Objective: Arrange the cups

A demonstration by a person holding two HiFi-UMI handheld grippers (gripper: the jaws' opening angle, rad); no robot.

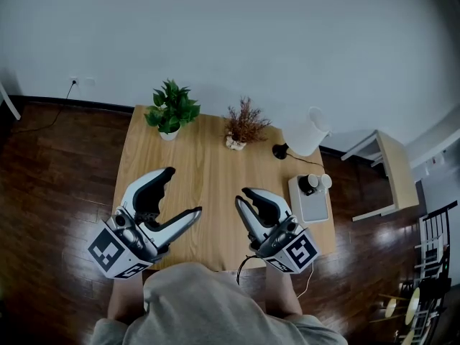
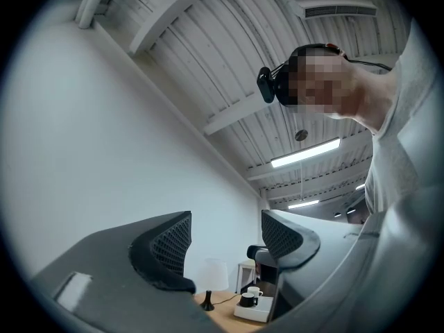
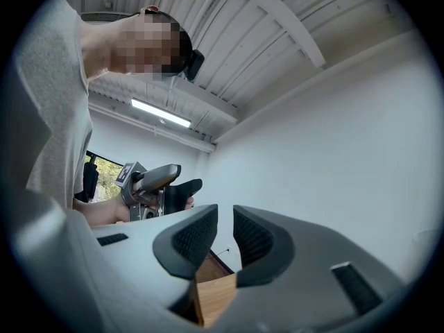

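A plain white wall (image 1: 251, 34) runs behind a light wooden table (image 1: 212, 167) on a dark plank floor (image 1: 50, 178), with a green potted plant (image 1: 171, 108), a dried sprig (image 1: 244, 124) and a white-shaded lamp (image 1: 305, 133) along the table's far edge, a pale side table (image 1: 392, 167) off right, and a strip light (image 2: 305, 152) glowing under the ribbed ceiling (image 2: 208, 40).

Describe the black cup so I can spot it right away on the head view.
Start at the wooden table; by its right edge, just nearer than the white table lamp, lies a pale rectangular tray. Two cups stand at the tray's far end. The black cup is the one toward the table's middle, dark beside the white cup.
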